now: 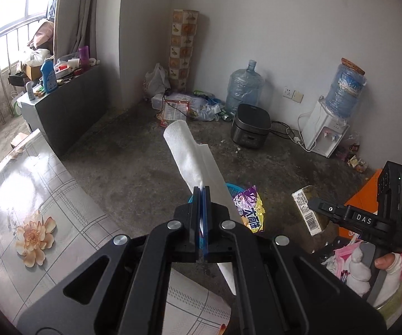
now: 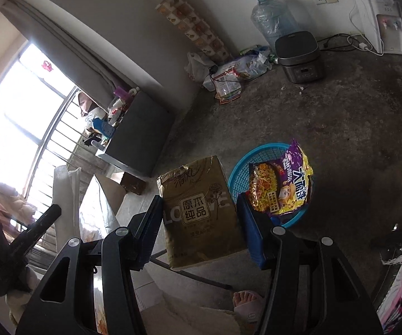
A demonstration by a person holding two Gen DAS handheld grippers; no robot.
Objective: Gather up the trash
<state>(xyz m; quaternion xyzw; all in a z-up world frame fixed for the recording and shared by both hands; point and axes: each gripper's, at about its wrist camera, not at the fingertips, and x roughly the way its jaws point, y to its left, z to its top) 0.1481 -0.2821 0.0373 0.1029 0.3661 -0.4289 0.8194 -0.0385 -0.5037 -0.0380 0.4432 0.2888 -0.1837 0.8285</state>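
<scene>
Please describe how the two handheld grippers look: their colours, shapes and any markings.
Both are black frames with silver round rivets and blue pads on the fingers. The left gripper shows triangular cut-outs. The right gripper bears white letters "DAS" and a small green light.

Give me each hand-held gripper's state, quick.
Left hand-held gripper: shut on the white paper towel.
Right hand-held gripper: shut on the gold tissue pack.
</scene>
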